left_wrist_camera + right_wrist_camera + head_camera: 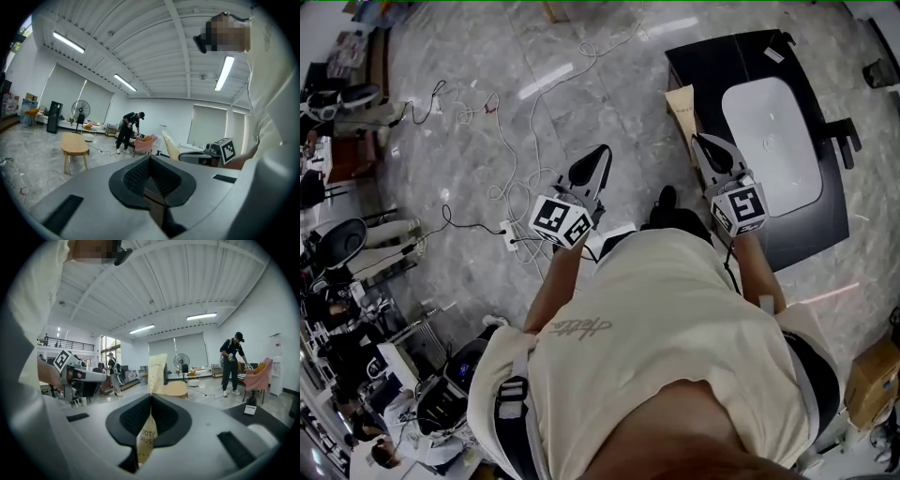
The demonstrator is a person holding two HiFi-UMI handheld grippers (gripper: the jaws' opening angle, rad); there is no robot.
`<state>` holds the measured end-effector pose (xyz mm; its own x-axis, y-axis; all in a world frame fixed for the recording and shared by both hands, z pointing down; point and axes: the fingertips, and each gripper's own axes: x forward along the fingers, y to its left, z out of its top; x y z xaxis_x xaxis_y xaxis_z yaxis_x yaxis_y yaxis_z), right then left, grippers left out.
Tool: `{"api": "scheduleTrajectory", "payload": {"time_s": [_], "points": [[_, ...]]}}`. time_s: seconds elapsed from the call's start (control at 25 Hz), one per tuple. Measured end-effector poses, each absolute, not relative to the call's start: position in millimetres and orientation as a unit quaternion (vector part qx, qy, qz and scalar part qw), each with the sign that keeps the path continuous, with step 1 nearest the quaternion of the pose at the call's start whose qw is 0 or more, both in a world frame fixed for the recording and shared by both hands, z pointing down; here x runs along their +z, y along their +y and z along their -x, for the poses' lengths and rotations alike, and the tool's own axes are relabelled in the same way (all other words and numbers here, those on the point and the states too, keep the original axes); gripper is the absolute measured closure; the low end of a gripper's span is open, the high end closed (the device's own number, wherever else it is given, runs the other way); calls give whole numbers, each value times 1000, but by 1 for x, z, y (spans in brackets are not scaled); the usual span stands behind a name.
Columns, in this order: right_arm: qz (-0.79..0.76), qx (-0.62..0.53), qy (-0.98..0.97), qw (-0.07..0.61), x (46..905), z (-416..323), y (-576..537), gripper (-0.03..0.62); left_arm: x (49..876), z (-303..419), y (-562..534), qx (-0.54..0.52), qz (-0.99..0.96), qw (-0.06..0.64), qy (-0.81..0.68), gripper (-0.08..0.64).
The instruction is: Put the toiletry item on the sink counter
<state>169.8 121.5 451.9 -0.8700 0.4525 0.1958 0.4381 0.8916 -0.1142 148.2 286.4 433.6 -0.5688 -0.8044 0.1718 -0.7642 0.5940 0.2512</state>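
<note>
Right tool point(699, 142) clamped on toothbrush packet point(682, 108), at the dark tabletop's point(787, 239) left edge | left tool point(601, 151) closed, empty | I see open floor point(619, 103) far left.

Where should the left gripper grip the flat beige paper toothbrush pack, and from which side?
Its free end: the flat beige paper toothbrush pack sticks out past the right gripper, which is shut on its lower part. It is thin, so the left gripper, shut and empty, should probably open, come in over that tip and close on the broad faces.
</note>
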Motion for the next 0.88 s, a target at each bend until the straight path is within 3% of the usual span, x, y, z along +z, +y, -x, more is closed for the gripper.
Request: {"api": "scheduleTrajectory", "payload": {"time_s": [0.88], "points": [[159, 83, -972, 153, 498, -73, 85, 594, 438, -7, 267, -111, -452, 137, -875, 557]]}}
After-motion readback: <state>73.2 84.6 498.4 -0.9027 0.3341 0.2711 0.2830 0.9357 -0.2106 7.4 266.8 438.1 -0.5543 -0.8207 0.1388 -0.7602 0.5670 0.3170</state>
